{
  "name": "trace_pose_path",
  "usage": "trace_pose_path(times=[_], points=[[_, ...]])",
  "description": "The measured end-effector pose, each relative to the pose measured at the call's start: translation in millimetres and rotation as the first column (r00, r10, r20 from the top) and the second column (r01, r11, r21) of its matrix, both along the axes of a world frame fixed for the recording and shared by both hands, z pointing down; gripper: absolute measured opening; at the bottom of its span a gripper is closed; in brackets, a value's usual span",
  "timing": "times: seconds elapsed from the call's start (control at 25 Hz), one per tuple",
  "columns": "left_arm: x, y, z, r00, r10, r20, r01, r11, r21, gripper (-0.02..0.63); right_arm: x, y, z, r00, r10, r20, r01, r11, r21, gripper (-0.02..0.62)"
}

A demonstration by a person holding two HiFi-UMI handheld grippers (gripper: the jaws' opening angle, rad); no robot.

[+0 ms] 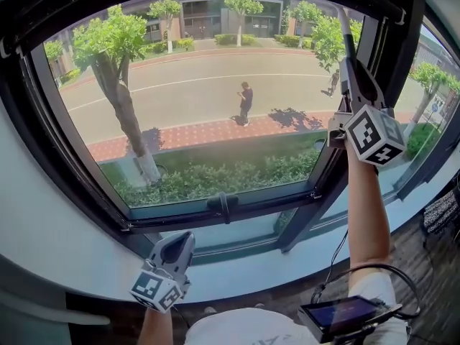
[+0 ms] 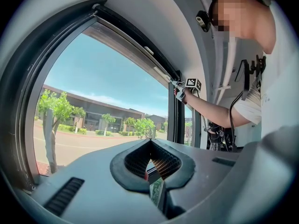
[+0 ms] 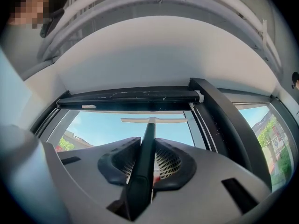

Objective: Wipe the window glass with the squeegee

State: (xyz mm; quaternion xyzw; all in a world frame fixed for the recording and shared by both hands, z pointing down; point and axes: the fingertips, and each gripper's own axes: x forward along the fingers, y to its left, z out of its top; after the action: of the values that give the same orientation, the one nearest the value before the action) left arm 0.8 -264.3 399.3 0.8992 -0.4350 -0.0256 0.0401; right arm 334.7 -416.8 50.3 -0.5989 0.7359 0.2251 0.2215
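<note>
The right hand-held gripper [image 1: 351,69] is held up high by the right side of the big clear window glass [image 1: 208,106]. Its jaws are squeezed tight on the black handle of the long squeegee [image 3: 145,153]. The handle points up. The squeegee's pale flat blade [image 3: 153,120] lies across the top of the glass, just under the black window frame [image 3: 131,99].

The left hand-held gripper [image 1: 180,241] is down low, near the bottom of the frame. Its jaws are pressed together and there is nothing in them [image 2: 150,164]. Outside there are green trees [image 1: 115,42] and a road.
</note>
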Motion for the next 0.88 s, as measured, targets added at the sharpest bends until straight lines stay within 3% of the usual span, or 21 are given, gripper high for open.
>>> trace_pose_path(times=[0.12, 0.32, 0.88], points=[[0, -1, -1, 1.000, 0.003, -0.002, -0.003, 1.000, 0.001, 0.016, 1, -5, 15, 1.000, 0.012, -0.004, -0.012, 1.000, -0.022, 0.100], [0, -3, 3, 1.000, 0.009, -0.003, -0.009, 1.000, -0.012, 0.015, -13, -2, 43, 0.994, 0.059, -0.092, -0.061, 0.998, -0.009, 0.100], [8, -2, 6, 1.000, 0.027, -0.010, -0.027, 0.999, -0.020, 0.015, -8, -2, 74, 0.996, 0.022, -0.091, -0.029, 0.997, -0.073, 0.100]])
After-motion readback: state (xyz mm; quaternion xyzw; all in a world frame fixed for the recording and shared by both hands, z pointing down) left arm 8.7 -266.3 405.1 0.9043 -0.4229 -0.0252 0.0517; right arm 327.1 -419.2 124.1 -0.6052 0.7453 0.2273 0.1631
